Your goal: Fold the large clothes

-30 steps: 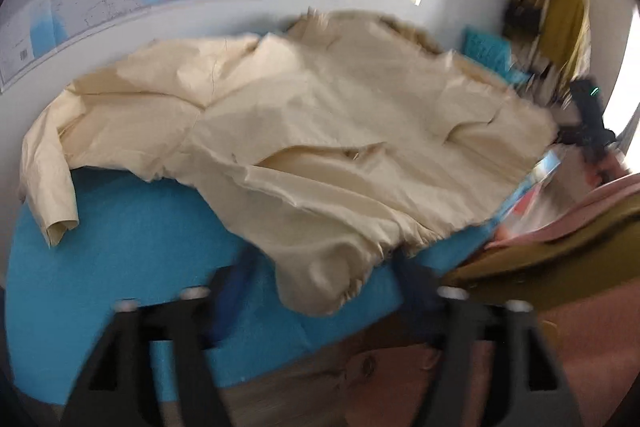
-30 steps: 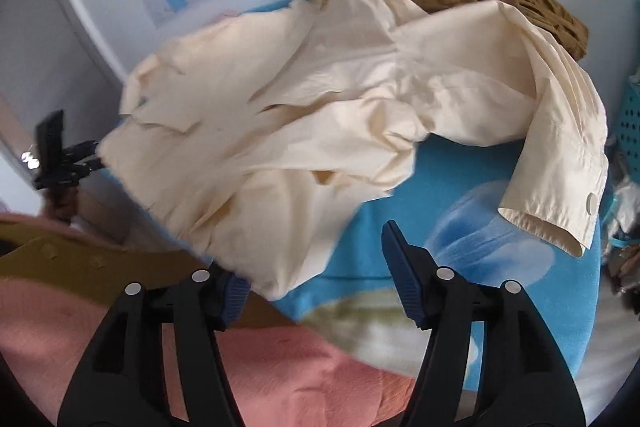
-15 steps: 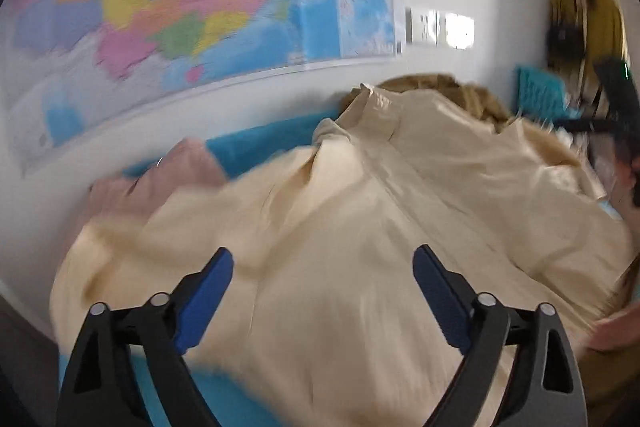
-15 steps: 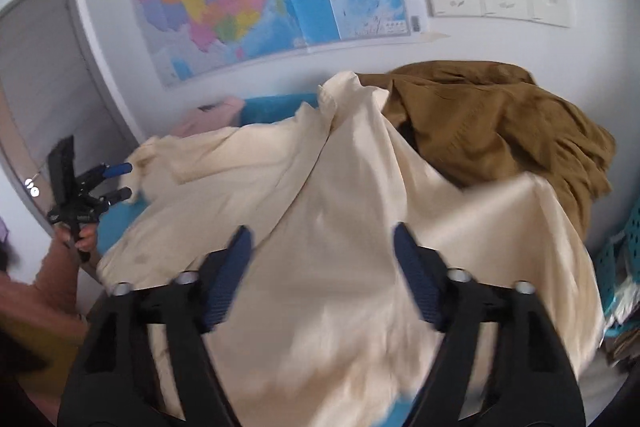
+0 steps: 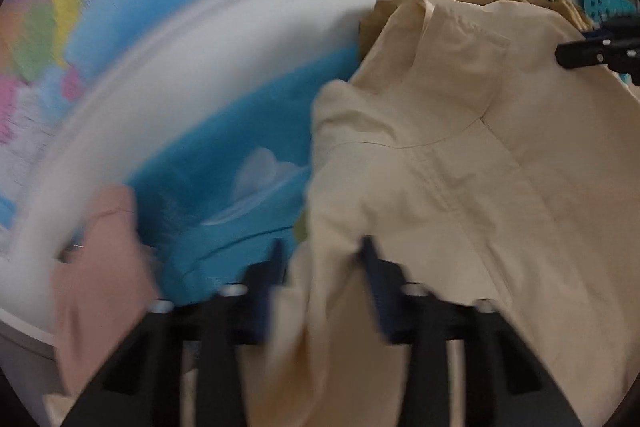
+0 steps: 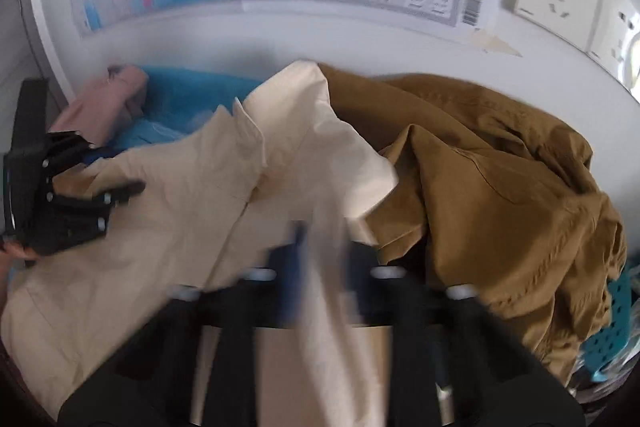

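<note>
My large cream cotton shirt (image 5: 460, 187) lies across the blue-covered bench (image 5: 224, 163). Both jaws have just been closing: left gripper (image 5: 320, 259) and right gripper (image 6: 324, 251) each pinch cream fabric. A thin pinch could slip, I judge.

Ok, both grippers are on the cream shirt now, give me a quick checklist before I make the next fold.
1. Left gripper has just closed on cream shirt: ok.
2. Right gripper has just closed on shirt fabric: ok.
3. Collar visible, points toward wall: ok.
4. Brown garment clear of shirt: not ok, shirt overlaps it.
5. Pink garment clear of shirt: ok.
6. Shirt flat on blue sheet: not ok, bunched.
</note>
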`<state>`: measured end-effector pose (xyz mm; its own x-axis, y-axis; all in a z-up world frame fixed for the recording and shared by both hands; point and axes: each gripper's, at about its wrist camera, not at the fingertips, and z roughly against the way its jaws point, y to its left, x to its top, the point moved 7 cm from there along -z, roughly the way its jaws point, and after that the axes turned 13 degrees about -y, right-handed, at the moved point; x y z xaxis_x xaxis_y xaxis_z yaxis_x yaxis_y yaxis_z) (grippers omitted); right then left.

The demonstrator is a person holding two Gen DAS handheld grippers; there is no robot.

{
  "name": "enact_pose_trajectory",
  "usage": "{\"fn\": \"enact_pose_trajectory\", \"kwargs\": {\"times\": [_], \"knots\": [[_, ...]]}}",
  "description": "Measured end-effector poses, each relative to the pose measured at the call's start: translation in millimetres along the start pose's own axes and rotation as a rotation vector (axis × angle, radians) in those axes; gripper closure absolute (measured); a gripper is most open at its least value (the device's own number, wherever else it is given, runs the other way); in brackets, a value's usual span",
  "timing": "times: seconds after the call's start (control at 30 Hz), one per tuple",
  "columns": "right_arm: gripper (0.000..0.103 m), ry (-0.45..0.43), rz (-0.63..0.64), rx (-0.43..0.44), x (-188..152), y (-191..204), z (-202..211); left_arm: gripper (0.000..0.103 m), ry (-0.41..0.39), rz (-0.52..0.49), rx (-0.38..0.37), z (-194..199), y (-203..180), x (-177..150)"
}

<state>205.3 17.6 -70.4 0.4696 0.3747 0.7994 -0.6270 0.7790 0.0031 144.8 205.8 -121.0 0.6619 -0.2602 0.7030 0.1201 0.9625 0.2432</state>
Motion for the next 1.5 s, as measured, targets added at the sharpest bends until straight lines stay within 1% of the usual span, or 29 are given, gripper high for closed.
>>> {"fn": "enact_pose_trajectory", "kwargs": {"times": [0.07,0.1,0.2,0.27,0.3,0.4,0.43,0.47,0.5,0.53,0.57,0.63,0.67,0.7,0.77,0.83,0.9,1.0,1.07,1.13,1.17,1.23,1.27,1.3,1.37,1.4,1.43,1.47,1.5], "knots": [[0.100,-0.043,-0.006,0.021,10.9,0.2,8.6,0.082,-0.038,0.007,-0.003,4.6,4.5,8.7],[0.100,-0.076,-0.006,0.022,18.5,0.9,15.3,0.083,-0.015,0.032,-0.008,10.7,8.6,12.1],[0.100,-0.207,-0.055,0.022,40.7,-7.1,33.5,0.084,-0.074,0.115,0.000,20.0,26.9,28.0],[0.100,-0.202,-0.057,-0.001,39.3,-13.1,22.2,0.084,-0.077,0.160,0.019,15.1,34.2,28.0],[0.100,-0.181,-0.059,-0.004,36.5,-14.9,13.7,0.084,-0.054,0.163,0.026,6.2,34.0,23.5],[0.097,-0.117,-0.064,-0.027,20.7,-19.5,-19.7,0.081,0.027,0.113,0.050,-22.8,22.8,3.1],[0.091,-0.102,-0.059,-0.045,16.8,-21.0,-25.5,0.075,0.043,0.096,0.060,-28.0,20.3,-1.1],[0.083,-0.106,-0.060,-0.053,15.6,-21.8,-24.2,0.072,0.051,0.075,0.084,-31.9,18.8,-4.5],[0.075,-0.126,-0.075,-0.049,17.1,-23.6,-18.5,0.064,0.047,0.060,0.103,-30.5,20.5,-4.8],[0.057,-0.139,-0.090,-0.044,19.8,-25.8,-13.0,0.051,0.047,0.045,0.139,-28.1,23.9,-4.5],[0.048,-0.161,-0.110,-0.043,21.0,-30.6,0.7,0.045,0.049,0.042,0.161,-26.1,25.5,-3.4],[0.038,-0.210,-0.133,-0.030,23.3,-41.0,29.4,0.044,0.037,0.060,0.139,-14.4,28.6,-0.9],[0.036,-0.230,-0.152,-0.036,21.2,-50.2,49.8,0.042,0.022,0.074,0.116,-4.0,29.9,1.0],[0.036,-0.242,-0.174,-0.037,12.7,-57.0,69.9,0.035,0.004,0.084,0.105,7.9,30.6,3.1],[0.020,-0.252,-0.210,-0.055,-9.6,-72.0,106.1,0.033,-0.045,0.072,0.085,32.3,25.5,8.0],[0.014,-0.243,-0.247,-0.103,-38.2,-89.0,139.1,0.025,-0.089,0.053,0.050,56.1,14.1,13.6],[0.014,-0.191,-0.287,-0.154,-79.9,-108.8,170.3,0.025,-0.125,0.038,0.002,76.6,-2.3,18.5],[0.012,-0.088,-0.332,-0.216,-140.7,-123.8,194.4,0.025,-0.156,0.023,-0.087,99.8,-35.4,22.3],[0.009,-0.038,-0.371,-0.213,-179.7,-125.2,206.5,0.025,-0.163,0.019,-0.154,110.6,-64.8,29.1],[0.007,-0.013,-0.385,-0.175,-199.5,-115.0,205.9,0.025,-0.160,0.014,-0.211,110.6,-90.6,36.8],[0.007,0.005,-0.364,-0.182,-208.3,-109.3,204.2,0.025,-0.164,-0.003,-0.237,112.8,-106.6,41.6],[0.007,0.020,-0.328,-0.208,-217.3,-105.9,200.8,0.025,-0.176,-0.048,-0.237,108.4,-129.6,47.8],[0.012,0.017,-0.319,-0.209,-218.7,-104.1,195.5,0.025,-0.171,-0.068,-0.252,107.1,-143.8,50.5],[0.020,0.024,-0.318,-0.206,-220.0,-105.2,193.0,0.025,-0.162,-0.076,-0.269,105.6,-155.6,52.7],[0.051,0.053,-0.342,-0.189,-226.3,-112.6,187.9,0.025,-0.158,-0.102,-0.299,103.4,-176.1,57.2],[0.061,0.050,-0.368,-0.164,-226.0,-114.6,190.3,0.025,-0.158,-0.118,-0.300,101.3,-185.1,58.8],[0.077,0.037,-0.391,-0.139,-224.5,-117.4,197.7,0.025,-0.157,-0.126,-0.300,96.3,-190.8,60.5],[0.088,0.000,-0.449,-0.092,-216.9,-123.5,210.8,0.025,-0.145,-0.129,-0.312,91.6,-199.9,61.5],[0.090,-0.048,-0.496,-0.054,-208.1,-129.7,225.6,0.025,-0.132,-0.126,-0.327,88.1,-207.0,62.2]]}}
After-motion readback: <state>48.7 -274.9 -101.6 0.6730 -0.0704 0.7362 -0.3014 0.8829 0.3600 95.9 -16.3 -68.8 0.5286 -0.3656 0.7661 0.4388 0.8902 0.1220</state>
